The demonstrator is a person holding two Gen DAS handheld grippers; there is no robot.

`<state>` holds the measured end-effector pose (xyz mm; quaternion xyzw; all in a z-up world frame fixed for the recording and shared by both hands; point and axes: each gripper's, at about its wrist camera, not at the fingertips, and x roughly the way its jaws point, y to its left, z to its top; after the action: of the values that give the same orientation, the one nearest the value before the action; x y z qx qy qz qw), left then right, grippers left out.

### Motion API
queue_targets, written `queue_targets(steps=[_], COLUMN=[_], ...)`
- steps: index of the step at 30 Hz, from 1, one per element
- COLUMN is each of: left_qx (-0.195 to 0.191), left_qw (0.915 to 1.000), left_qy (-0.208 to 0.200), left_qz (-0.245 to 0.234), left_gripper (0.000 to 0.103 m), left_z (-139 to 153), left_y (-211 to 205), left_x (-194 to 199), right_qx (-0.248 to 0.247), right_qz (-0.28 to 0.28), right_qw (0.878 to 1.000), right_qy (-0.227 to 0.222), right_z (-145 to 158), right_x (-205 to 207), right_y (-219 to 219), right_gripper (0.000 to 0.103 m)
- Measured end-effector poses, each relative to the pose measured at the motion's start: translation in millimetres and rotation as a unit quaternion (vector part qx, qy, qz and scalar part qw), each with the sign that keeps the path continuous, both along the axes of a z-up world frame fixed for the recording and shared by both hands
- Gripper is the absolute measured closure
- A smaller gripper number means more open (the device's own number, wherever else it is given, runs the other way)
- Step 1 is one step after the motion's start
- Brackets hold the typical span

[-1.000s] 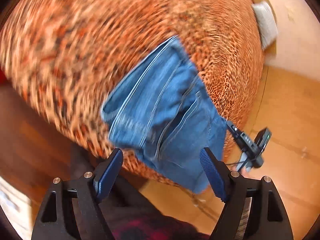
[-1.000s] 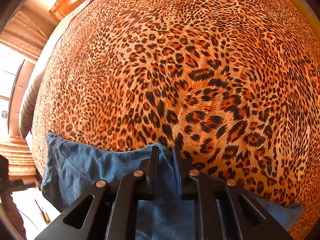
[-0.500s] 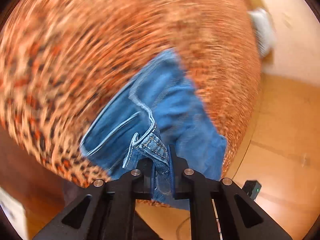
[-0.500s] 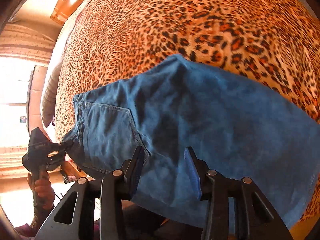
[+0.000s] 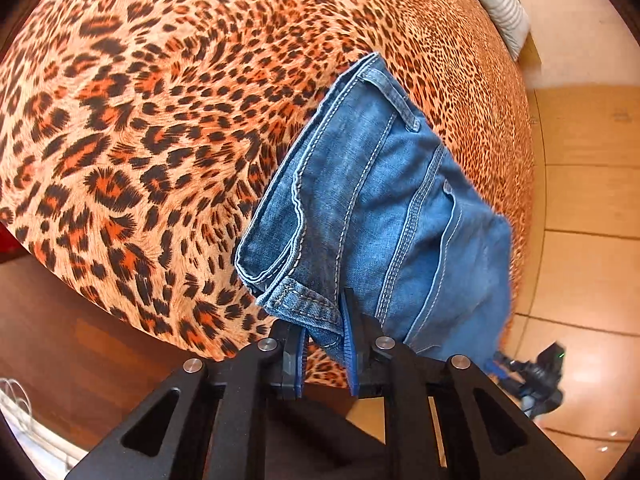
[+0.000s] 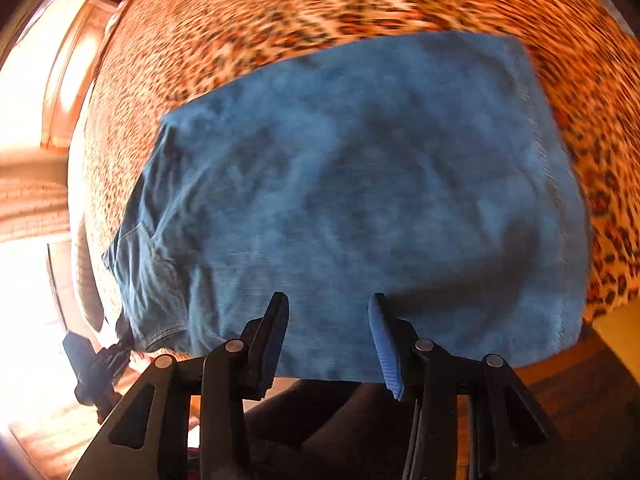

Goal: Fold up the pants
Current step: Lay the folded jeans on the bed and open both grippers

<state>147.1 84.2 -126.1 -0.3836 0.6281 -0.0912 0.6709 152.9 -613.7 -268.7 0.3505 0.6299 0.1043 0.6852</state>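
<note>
A second ago the left claw [image 5: 324, 346] was wide open above the blue jeans [image 5: 384, 216]. It snapped shut and has just been opening a little, but a thick fold at the waistband [image 5: 304, 304] is pinched tight between its blue pads. The right claw [image 6: 330, 344] was shut on the cloth before. It let go, and its jaws stand apart with the jeans lying under them, not squeezed. The jeans are now folded over and lie on the leopard-print bed cover [image 5: 140, 128], near its edge. Both claws point down at a slant. I can read no words anywhere.
</note>
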Motion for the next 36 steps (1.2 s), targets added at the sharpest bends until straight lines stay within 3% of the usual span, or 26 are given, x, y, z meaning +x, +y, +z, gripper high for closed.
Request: queue_targets(steps=[2,4,6,12,14,15,16,17,18,21,23,24,26,27,28,30,32,36], left_qx=[-0.001,0.003,0.007,0.015,0.019,0.024,0.034,0.049,0.059,0.079,0.065,0.059,0.06,0.07,0.088,0.108,0.128,0.119], left_qw=[0.9999,0.9998,0.9995,0.9978,0.9969,0.9963,0.9958,0.9949,0.9936,0.9895,0.9858,0.9832,0.9733,0.9691,0.963,0.9556,0.9464,0.9218], left_qy=[0.006,0.013,0.022,0.049,0.057,0.058,0.056,0.053,0.054,0.054,0.055,0.053,0.047,0.042,0.03,0.006,-0.032,-0.072], left_qz=[-0.008,-0.014,-0.02,-0.042,-0.051,-0.058,-0.064,-0.07,-0.079,-0.109,-0.145,-0.164,-0.216,-0.233,-0.253,-0.274,-0.295,-0.362], left_gripper=[0.08,0.079,0.078,0.075,0.075,0.075,0.075,0.077,0.077,0.077,0.076,0.075,0.069,0.068,0.067,0.059,0.04,0.034], left_z=[0,-6,-5,1,-3,-3,-1,0,-1,2,14,21,40,49,64,88,113,137], left_y=[13,9,7,-2,-7,-10,-11,-15,-18,-27,-26,-24,-21,-20,-23,-35,-73,-183], left_x=[3,19,17,40,49,53,55,58,60,66,68,69,72,75,81,96,122,157], right_qx=[-0.002,-0.01,-0.019,0.003,0.03,0.027,0.029,0.031,0.003,0.006,0.022,0.04,0.078,0.09,0.097,0.107,0.12,0.149], right_qz=[-0.045,-0.102,-0.149,-0.237,-0.262,-0.268,-0.275,-0.281,-0.275,-0.277,-0.287,-0.302,-0.336,-0.364,-0.38,-0.406,-0.419,-0.431], right_qw=[0.999,0.994,0.987,0.968,0.963,0.962,0.961,0.959,0.961,0.961,0.958,0.953,0.938,0.926,0.919,0.906,0.898,0.888], right_qy=[0.008,0.026,0.048,0.082,0.054,0.042,0.025,0.003,-0.012,0.017,0.007,-0.007,-0.03,-0.036,-0.04,-0.047,-0.054,-0.065], right_z=[-4,-11,-20,-62,-69,-68,-64,-58,-52,-70,-71,-69,-66,-67,-68,-74,-83,-98], right_x=[-13,-30,-49,-89,-94,-96,-99,-103,-108,-113,-117,-124,-145,-159,-168,-185,-192,-194], right_y=[-24,-55,-79,-98,-96,-96,-97,-95,-99,-99,-95,-98,-108,-114,-118,-124,-126,-119], right_gripper=[0.058,0.043,0.039,0.037,0.045,0.072,0.088,0.088,0.088,0.086,0.081,0.079,0.065,0.047,0.038,0.038,0.038,0.038])
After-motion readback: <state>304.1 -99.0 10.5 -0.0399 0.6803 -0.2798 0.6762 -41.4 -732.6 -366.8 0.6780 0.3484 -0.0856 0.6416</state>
